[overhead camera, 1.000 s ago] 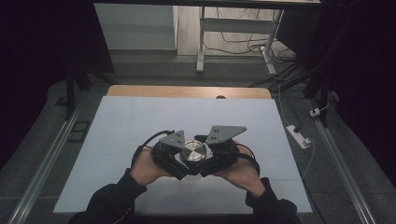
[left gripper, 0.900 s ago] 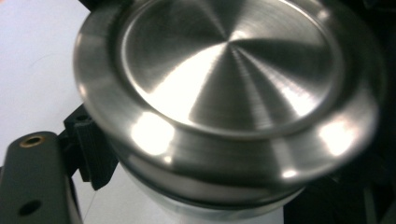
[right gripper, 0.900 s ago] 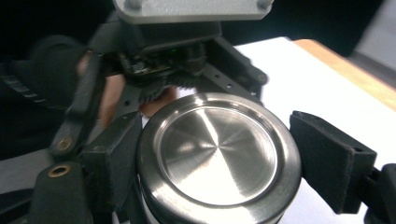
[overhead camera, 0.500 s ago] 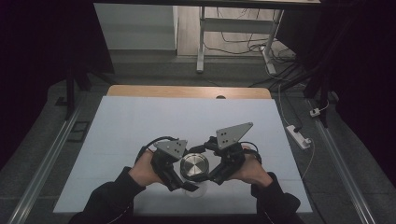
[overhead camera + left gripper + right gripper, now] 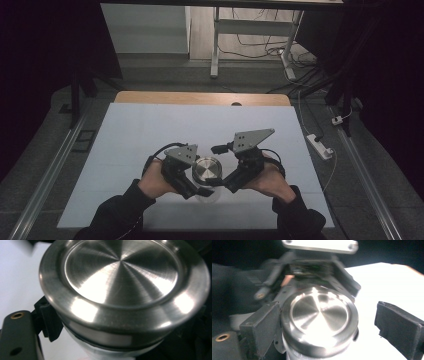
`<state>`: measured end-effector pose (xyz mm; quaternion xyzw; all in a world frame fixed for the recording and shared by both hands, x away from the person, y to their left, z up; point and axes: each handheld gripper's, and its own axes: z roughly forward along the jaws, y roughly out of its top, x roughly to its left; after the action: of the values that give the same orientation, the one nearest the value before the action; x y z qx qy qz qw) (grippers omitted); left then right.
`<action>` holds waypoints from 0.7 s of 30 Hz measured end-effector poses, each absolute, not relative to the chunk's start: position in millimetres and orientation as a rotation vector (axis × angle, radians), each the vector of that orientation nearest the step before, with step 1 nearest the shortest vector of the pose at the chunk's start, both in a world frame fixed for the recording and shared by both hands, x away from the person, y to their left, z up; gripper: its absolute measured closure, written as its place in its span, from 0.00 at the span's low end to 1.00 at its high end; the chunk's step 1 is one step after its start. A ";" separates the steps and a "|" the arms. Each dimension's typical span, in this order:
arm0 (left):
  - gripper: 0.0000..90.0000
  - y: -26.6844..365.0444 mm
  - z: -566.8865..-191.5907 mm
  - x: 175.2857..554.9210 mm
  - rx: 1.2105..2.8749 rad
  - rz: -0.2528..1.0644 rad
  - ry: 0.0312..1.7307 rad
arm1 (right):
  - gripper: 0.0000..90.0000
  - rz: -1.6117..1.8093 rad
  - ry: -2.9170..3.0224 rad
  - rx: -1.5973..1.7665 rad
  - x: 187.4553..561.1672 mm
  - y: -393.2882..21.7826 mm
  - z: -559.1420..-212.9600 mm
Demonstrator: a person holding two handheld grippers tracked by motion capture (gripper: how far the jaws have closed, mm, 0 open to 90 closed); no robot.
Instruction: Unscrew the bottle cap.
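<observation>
My jaws have just been opening, and the steel lid (image 5: 319,317) of the jar stands between them. My left jaw is just beside its rim; my right jaw stands apart over the white counter (image 5: 384,285). Behind the lid, the other gripper (image 5: 312,272) is blurred.

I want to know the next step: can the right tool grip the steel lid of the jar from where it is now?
Probably yes. The right tool has just been opening, and the steel lid already sits between its jaws: one pad is beside the rim, the other stands apart. The left tool holds the jar lower down, so the lid's sides look free.
</observation>
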<state>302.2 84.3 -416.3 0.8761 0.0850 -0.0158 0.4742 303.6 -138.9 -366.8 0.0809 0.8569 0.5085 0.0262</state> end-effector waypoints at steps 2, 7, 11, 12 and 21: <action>0.17 85.2 -416.4 303.8 2.149 -0.009 0.259 | 0.12 1.546 2.603 0.309 300.6 -138.0 -364.7; 0.17 78.6 -415.0 300.1 2.194 0.105 0.354 | 0.14 1.503 2.565 0.462 297.2 -123.8 -370.7; 0.17 74.2 -411.6 295.3 2.225 0.158 0.351 | 0.21 1.426 2.546 0.484 292.8 -114.4 -377.6; 0.17 74.9 -411.3 294.9 2.227 0.154 0.348 | 0.21 1.423 2.543 0.462 291.6 -114.3 -376.8; 0.17 78.9 -415.5 294.6 2.125 -0.147 0.042 | 0.22 1.600 2.729 0.183 292.0 -127.8 -367.1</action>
<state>294.6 78.9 -415.5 0.8726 0.0173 -0.0602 0.4845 292.0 -127.8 -367.1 0.0577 0.8611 0.5049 -0.0136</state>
